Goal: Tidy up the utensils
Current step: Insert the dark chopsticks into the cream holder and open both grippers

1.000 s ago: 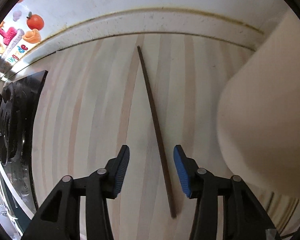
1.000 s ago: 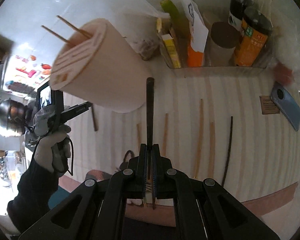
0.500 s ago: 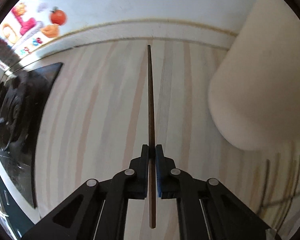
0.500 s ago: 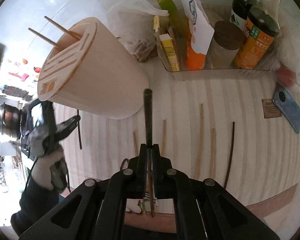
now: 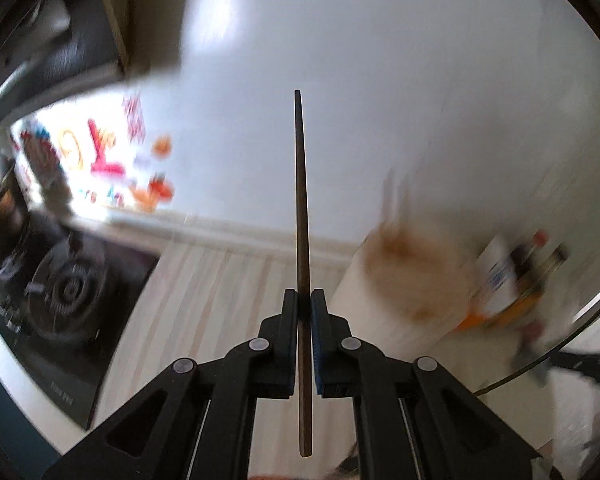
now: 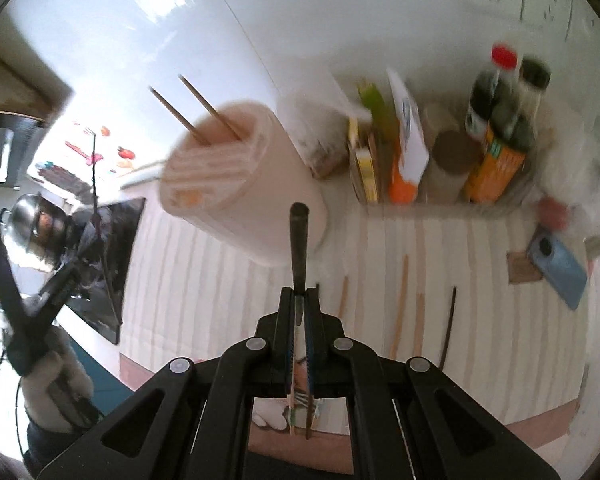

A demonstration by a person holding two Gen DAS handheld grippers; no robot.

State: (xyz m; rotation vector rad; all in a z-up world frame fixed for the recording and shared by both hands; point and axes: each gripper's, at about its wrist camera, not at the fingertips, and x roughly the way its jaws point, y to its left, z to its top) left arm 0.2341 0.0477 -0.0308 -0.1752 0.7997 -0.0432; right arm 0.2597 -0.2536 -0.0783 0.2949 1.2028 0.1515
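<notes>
In the left wrist view my left gripper (image 5: 304, 300) is shut on a dark brown chopstick (image 5: 300, 200), held in the air and pointing up at the white wall. The blurred pinkish utensil holder (image 5: 412, 280) is lower right of it. My right gripper (image 6: 299, 296) is shut on a black-handled utensil (image 6: 299, 240), just in front of the holder (image 6: 240, 192), whose slotted top has two chopsticks (image 6: 196, 108) standing in it. Several chopsticks (image 6: 400, 300) lie on the striped counter to the right, one of them dark (image 6: 449, 320). The left gripper (image 6: 96, 228) shows at far left, with its chopstick (image 6: 94, 168).
A black stove (image 5: 60, 292) sits at the counter's left end, with a steel pot (image 6: 36, 220) on it. A clear tray of bottles and packets (image 6: 452, 200) stands against the back wall. A blue phone (image 6: 556, 268) lies at the right. A gloved hand (image 6: 48, 380) holds the left gripper.
My left gripper shut on the dark chopstick and lifted it off the counter, tilting upward toward the wall. The right gripper rose a little with its utensil.
</notes>
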